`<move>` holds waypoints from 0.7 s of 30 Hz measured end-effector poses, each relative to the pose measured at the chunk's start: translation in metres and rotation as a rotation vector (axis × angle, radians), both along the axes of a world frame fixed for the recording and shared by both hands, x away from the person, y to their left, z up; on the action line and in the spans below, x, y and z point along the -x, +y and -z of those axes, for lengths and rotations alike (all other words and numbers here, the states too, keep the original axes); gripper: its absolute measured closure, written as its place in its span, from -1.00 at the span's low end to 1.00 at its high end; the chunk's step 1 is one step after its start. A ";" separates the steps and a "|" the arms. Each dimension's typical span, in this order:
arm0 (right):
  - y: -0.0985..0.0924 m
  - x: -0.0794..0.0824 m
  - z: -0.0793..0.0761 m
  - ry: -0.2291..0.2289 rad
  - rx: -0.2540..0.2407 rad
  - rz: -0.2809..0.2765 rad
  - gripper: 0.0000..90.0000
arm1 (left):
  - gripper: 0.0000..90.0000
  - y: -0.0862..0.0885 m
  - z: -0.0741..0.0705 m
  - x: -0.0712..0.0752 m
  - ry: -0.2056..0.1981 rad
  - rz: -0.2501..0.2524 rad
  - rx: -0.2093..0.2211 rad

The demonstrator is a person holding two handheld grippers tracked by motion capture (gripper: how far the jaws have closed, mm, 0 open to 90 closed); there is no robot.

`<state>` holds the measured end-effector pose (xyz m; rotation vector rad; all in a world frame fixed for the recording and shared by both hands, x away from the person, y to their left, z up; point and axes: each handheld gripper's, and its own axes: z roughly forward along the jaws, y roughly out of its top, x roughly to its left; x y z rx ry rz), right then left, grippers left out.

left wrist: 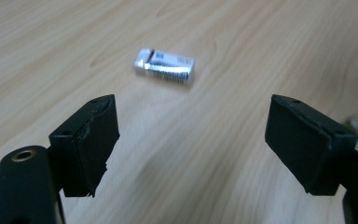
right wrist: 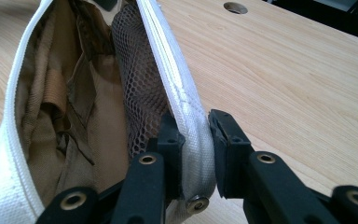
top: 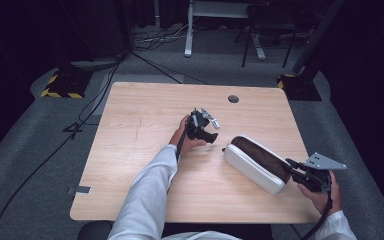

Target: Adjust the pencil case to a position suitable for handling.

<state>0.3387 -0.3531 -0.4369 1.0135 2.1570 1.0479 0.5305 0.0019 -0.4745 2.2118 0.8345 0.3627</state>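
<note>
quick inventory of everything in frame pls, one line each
pouch: 1, white with brown lining, unzipped, right half of table
eraser: 1, small, white with a blue-printed sleeve, mid-table ahead of the left gripper
table: 1, light wood, round hole near far edge
cables: several, black, on the grey floor left of the table
left gripper: 1, black, fingers apart, nothing between them
right gripper: 1, black, clamped on the pouch's near rim
sleeves: 2, white, bottom of high view
</note>
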 end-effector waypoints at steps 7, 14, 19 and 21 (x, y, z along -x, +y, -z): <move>-0.002 0.000 0.001 -0.006 0.004 0.000 0.67 | -0.62 -0.032 0.008 -0.021 0.002 -0.089 -0.005; -0.002 0.000 0.001 -0.007 -0.001 -0.002 0.67 | -0.60 -0.041 0.019 -0.038 0.002 -0.187 -0.052; -0.001 -0.001 0.002 -0.010 -0.003 -0.009 0.66 | -0.49 -0.034 0.024 -0.045 0.025 -0.210 -0.042; 0.001 -0.001 0.002 -0.010 -0.002 -0.013 0.66 | -0.34 -0.030 0.024 -0.045 0.046 -0.185 -0.015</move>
